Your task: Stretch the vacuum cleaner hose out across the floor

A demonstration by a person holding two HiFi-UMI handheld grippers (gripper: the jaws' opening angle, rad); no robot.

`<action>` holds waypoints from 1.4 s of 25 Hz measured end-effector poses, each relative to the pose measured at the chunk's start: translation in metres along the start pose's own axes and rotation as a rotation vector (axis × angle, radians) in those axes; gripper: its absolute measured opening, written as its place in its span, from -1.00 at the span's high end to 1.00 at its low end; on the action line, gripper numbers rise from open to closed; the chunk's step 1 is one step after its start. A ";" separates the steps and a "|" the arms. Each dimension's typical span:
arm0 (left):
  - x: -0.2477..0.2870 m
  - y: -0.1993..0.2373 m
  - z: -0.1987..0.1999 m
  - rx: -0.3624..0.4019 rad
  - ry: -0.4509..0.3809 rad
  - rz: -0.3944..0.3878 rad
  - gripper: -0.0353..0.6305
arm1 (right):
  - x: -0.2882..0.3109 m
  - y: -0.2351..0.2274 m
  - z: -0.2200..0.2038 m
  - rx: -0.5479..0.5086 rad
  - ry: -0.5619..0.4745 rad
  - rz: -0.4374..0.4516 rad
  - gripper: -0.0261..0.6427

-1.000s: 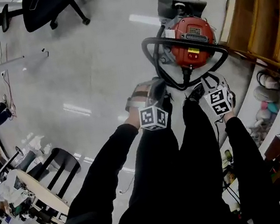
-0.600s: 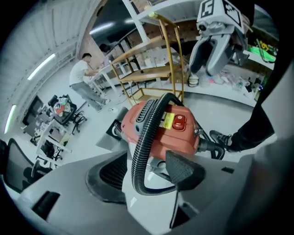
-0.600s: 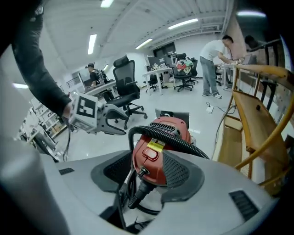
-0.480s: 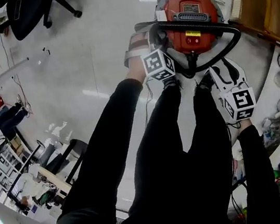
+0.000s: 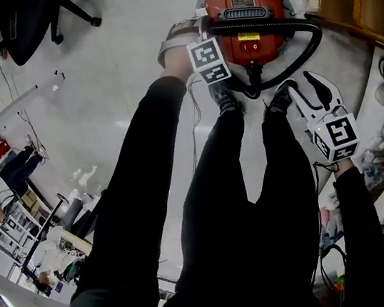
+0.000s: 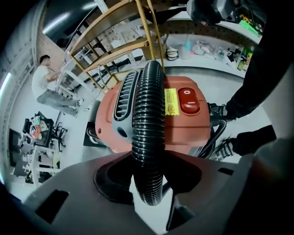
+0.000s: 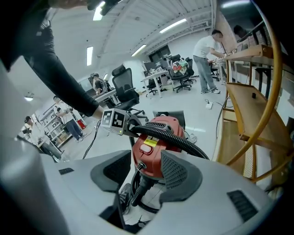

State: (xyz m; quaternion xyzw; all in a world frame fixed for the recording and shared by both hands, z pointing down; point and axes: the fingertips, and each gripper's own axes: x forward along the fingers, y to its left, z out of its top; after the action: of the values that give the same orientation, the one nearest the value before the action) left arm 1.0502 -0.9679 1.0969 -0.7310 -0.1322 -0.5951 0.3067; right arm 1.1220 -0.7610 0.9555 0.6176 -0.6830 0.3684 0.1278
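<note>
Left gripper (image 6: 148, 183) has reached 1 hose (image 6: 148, 114), jaws closing round it; right gripper's (image 7: 144, 172) jaws stand apart.

Black sleeves (image 5: 142, 179); black trousers (image 5: 257, 197); white marker cubes (image 5: 208, 62) (black squares)

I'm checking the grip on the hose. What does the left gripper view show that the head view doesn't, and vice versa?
Only the left gripper view: the hose running between the jaws of the left gripper, which are closing on it, and a person standing in the background. Only the head view: the right gripper near the hose's loop, and the wearer's left sleeve. Both: the red vacuum with the hose draped across its top.
</note>
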 end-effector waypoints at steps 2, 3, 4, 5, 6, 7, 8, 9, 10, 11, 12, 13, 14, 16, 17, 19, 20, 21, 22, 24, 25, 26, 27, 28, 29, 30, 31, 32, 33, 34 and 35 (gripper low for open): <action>-0.014 -0.008 0.000 -0.038 -0.016 0.002 0.33 | -0.004 0.006 0.001 -0.006 0.013 0.007 0.31; -0.023 -0.012 -0.002 -0.072 -0.022 0.007 0.33 | -0.005 0.009 0.003 -0.011 0.016 0.010 0.31; -0.033 -0.014 -0.007 -0.111 -0.024 0.015 0.33 | -0.005 0.012 0.005 -0.017 0.017 0.013 0.31; -0.044 -0.018 -0.012 -0.149 -0.023 0.023 0.33 | -0.007 0.016 0.008 -0.021 0.017 0.013 0.31; -0.059 -0.024 -0.018 -0.183 -0.025 0.028 0.33 | -0.010 0.021 0.012 -0.024 0.017 0.011 0.31; -0.076 -0.033 -0.023 -0.208 -0.031 0.029 0.33 | -0.017 0.028 0.017 -0.025 0.020 0.007 0.31; -0.097 -0.045 -0.027 -0.225 -0.042 0.027 0.34 | -0.026 0.037 0.022 -0.026 0.026 0.003 0.31; -0.121 -0.057 -0.029 -0.235 -0.058 0.025 0.34 | -0.036 0.046 0.030 -0.027 0.032 -0.001 0.31; -0.147 -0.067 -0.030 -0.241 -0.077 0.029 0.34 | -0.046 0.055 0.040 -0.032 0.038 -0.006 0.31; -0.173 -0.072 -0.030 -0.247 -0.098 0.041 0.34 | -0.056 0.063 0.054 -0.046 0.041 -0.012 0.31; -0.199 -0.073 -0.030 -0.255 -0.117 0.059 0.34 | -0.064 0.071 0.070 -0.072 0.043 -0.018 0.30; -0.224 -0.073 -0.031 -0.265 -0.132 0.080 0.34 | -0.072 0.081 0.085 -0.109 0.046 -0.024 0.27; -0.248 -0.073 -0.033 -0.272 -0.146 0.101 0.34 | -0.078 0.092 0.098 -0.157 0.054 -0.027 0.21; -0.293 -0.075 -0.034 -0.276 -0.179 0.139 0.34 | -0.086 0.119 0.118 -0.282 0.080 -0.023 0.09; -0.311 -0.075 -0.033 -0.277 -0.198 0.157 0.34 | -0.088 0.132 0.125 -0.357 0.100 -0.015 0.02; -0.341 -0.072 -0.030 -0.277 -0.239 0.193 0.34 | -0.083 0.154 0.129 -0.529 0.159 0.015 -0.05; -0.354 -0.071 -0.030 -0.269 -0.256 0.206 0.34 | -0.076 0.162 0.126 -0.619 0.198 0.032 -0.08; -0.364 -0.072 -0.031 -0.255 -0.270 0.216 0.34 | -0.069 0.170 0.121 -0.701 0.239 0.046 -0.11; -0.374 -0.075 -0.033 -0.238 -0.281 0.221 0.34 | -0.063 0.176 0.115 -0.771 0.280 0.056 -0.15; -0.389 -0.079 -0.041 -0.221 -0.300 0.230 0.34 | -0.055 0.184 0.100 -0.865 0.366 0.076 -0.16; -0.396 -0.079 -0.046 -0.227 -0.308 0.233 0.34 | -0.054 0.186 0.090 -0.892 0.421 0.086 -0.16; -0.402 -0.079 -0.053 -0.242 -0.315 0.234 0.34 | -0.054 0.188 0.078 -0.909 0.483 0.094 -0.15; -0.408 -0.080 -0.060 -0.259 -0.322 0.231 0.34 | -0.057 0.190 0.065 -0.923 0.544 0.099 -0.14; -0.412 -0.082 -0.068 -0.270 -0.328 0.224 0.34 | -0.060 0.194 0.056 -0.936 0.589 0.095 0.09; -0.415 -0.085 -0.075 -0.275 -0.333 0.214 0.34 | -0.063 0.200 0.052 -0.944 0.611 0.086 0.53; -0.416 -0.089 -0.082 -0.276 -0.337 0.203 0.34 | -0.066 0.208 0.055 -0.941 0.616 0.079 0.53; -0.415 -0.094 -0.091 -0.283 -0.338 0.191 0.34 | -0.069 0.218 0.062 -0.932 0.610 0.077 0.53; -0.410 -0.098 -0.101 -0.298 -0.333 0.179 0.33 | -0.071 0.230 0.073 -0.926 0.596 0.080 0.53; -0.404 -0.102 -0.112 -0.314 -0.320 0.172 0.33 | -0.073 0.245 0.085 -0.927 0.580 0.092 0.54; -0.399 -0.105 -0.123 -0.327 -0.302 0.172 0.33 | -0.075 0.260 0.096 -0.931 0.568 0.111 0.54; -0.394 -0.108 -0.132 -0.333 -0.278 0.178 0.32 | -0.076 0.275 0.105 -0.937 0.563 0.134 0.54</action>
State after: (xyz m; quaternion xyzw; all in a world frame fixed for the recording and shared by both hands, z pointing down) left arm 0.7843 -0.8965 0.7673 -0.8553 -0.0082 -0.4727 0.2121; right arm 0.9093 -0.7829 0.7399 0.3274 -0.7512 0.1835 0.5430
